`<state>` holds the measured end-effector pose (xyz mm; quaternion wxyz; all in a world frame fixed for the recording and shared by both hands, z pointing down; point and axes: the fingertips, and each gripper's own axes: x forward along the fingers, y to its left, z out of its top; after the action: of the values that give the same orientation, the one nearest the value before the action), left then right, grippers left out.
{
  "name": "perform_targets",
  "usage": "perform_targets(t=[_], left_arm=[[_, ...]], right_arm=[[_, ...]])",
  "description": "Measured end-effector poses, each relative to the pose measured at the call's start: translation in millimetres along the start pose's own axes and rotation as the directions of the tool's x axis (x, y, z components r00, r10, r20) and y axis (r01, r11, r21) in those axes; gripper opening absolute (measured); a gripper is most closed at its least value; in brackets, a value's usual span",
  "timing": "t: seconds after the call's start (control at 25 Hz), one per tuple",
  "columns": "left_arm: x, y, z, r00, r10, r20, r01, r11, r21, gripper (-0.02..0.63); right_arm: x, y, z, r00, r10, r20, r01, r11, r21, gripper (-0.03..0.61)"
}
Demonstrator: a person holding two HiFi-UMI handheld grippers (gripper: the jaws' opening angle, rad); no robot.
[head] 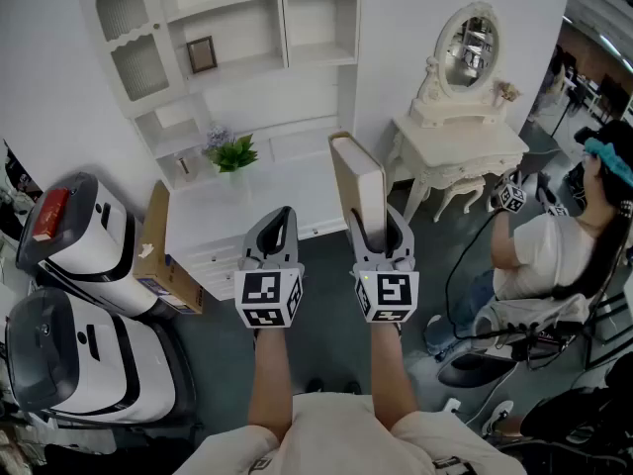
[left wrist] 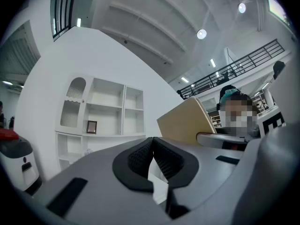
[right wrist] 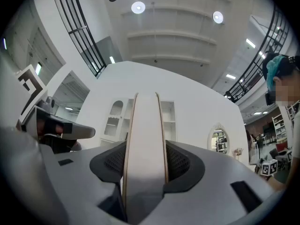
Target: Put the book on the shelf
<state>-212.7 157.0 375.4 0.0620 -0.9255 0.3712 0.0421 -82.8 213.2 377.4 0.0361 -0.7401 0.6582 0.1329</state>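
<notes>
left tongs [head: 281, 222]: pads closed together, empty | right tongs [head: 380, 230]: clamped on the lower end of 1 book [head: 357, 180] | book: upright, held in the air before the white shelf [head: 259, 63], apart from it

A potted plant [head: 233, 153] sits ahead of the left claw [head: 283, 213], with a cardboard box [head: 163, 255] to its left. Right of the right claw [head: 379, 229] stands a dressing table [head: 465, 146] with a mirror [head: 469, 46].
</notes>
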Motion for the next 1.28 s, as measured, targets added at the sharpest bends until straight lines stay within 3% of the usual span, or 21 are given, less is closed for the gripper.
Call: perform_targets(t=[0.56,0.84,1.28], left_arm=[[-12,-27,-1,0.999,0.035,0.010,-0.035,0.999,-0.006,0.017],[-2,-60,3,0.998,0.065,0.027,-0.065,0.998,-0.021,0.017],[11,-78,-23,0.998,0.063,0.011,-0.063,0.998,-0.031,0.017]], right_arm=[[-25,-23,2,0.999,0.014,0.039,-0.016,0.999,0.051,0.233],[-41,-66,2,0.999,0.024,0.043,-0.026,0.998,0.053,0.235],[-47,-96,-28,0.999,-0.008,0.041,0.004,0.997,0.083,0.233]])
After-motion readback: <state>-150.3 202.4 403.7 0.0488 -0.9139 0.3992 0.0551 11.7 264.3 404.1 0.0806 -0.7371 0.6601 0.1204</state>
